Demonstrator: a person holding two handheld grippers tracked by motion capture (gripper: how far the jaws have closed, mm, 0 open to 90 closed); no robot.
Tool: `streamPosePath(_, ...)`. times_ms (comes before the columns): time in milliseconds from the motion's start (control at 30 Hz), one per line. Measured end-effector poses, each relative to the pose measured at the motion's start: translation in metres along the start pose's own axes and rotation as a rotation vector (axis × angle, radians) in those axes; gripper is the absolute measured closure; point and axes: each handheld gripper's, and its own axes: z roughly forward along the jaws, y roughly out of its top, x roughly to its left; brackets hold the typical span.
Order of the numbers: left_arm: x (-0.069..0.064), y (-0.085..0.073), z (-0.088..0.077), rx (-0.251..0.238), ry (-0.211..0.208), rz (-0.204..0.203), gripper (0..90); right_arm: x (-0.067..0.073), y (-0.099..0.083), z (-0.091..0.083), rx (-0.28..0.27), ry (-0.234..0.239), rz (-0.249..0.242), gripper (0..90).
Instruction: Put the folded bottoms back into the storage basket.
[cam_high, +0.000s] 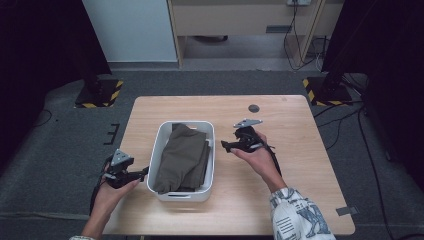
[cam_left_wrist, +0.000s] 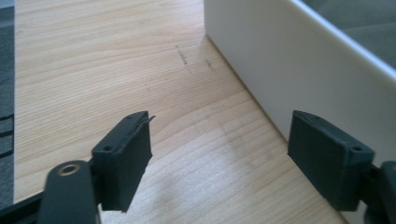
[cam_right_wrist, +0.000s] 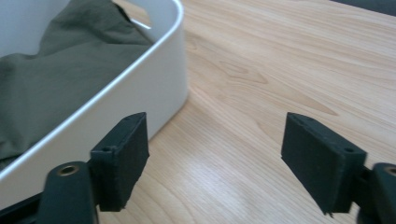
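A white rectangular bin (cam_high: 162, 135) stands mid-table with a folded olive-green garment (cam_high: 181, 157) lying inside it. My left gripper (cam_high: 143, 172) rests just off the bin's left wall, held in a hand, jaws spread wide with bare wood between them. In the left gripper view the bin wall (cam_left_wrist: 280, 70) runs close past the right jaw of the left gripper (cam_left_wrist: 219, 156). My right gripper (cam_high: 226, 146) sits just right of the bin, also open and empty. In the right gripper view the right gripper (cam_right_wrist: 215, 161) points along the bin rim (cam_right_wrist: 140, 65), with the olive garment (cam_right_wrist: 51, 74) beyond it.
The light wooden table (cam_high: 290, 130) has bare surface right of and in front of the bin. A small dark round disc (cam_high: 254, 108) lies near the far edge. Grey carpet, black stands with yellow-striped bases (cam_high: 99, 95) and cables surround the table.
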Motion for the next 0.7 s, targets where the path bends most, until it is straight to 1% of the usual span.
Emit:
streamPosePath(67,0.001,0.000,0.001,-0.002,0.005,-0.010,17.5,-0.005,-0.003,-0.003,-0.008,-0.019,0.007,20.4)
streamPosePath(200,0.005,-0.002,0.005,0.019,0.030,-0.013,13.0,-0.014,-0.010,-0.008,-0.017,-0.046,0.022,17.1)
streamPosePath(267,0.007,-0.003,0.007,0.029,0.034,-0.013,12.3,-0.020,-0.014,-0.010,-0.010,-0.056,0.031,15.6)
streamPosePath(300,0.007,-0.004,0.008,0.033,0.036,-0.011,12.1,-0.023,-0.017,-0.011,-0.011,-0.062,0.030,14.9)
streamPosePath(400,0.008,-0.006,0.012,0.053,0.045,0.000,11.0,-0.032,-0.026,-0.015,-0.001,-0.078,0.057,13.1)
streamPosePath(500,0.010,-0.008,0.015,0.067,0.045,0.004,9.4,-0.038,-0.036,-0.019,0.005,-0.093,0.065,12.4)
streamPosePath(567,0.011,-0.010,0.017,0.081,0.049,0.009,8.8,-0.043,-0.043,-0.022,0.006,-0.093,0.079,11.0)
streamPosePath(600,0.011,-0.010,0.018,0.082,0.049,0.011,8.5,-0.045,-0.047,-0.024,0.018,-0.102,0.088,10.7)
streamPosePath(700,0.012,-0.012,0.022,0.100,0.058,0.023,7.6,-0.050,-0.058,-0.029,0.021,-0.109,0.105,9.9)
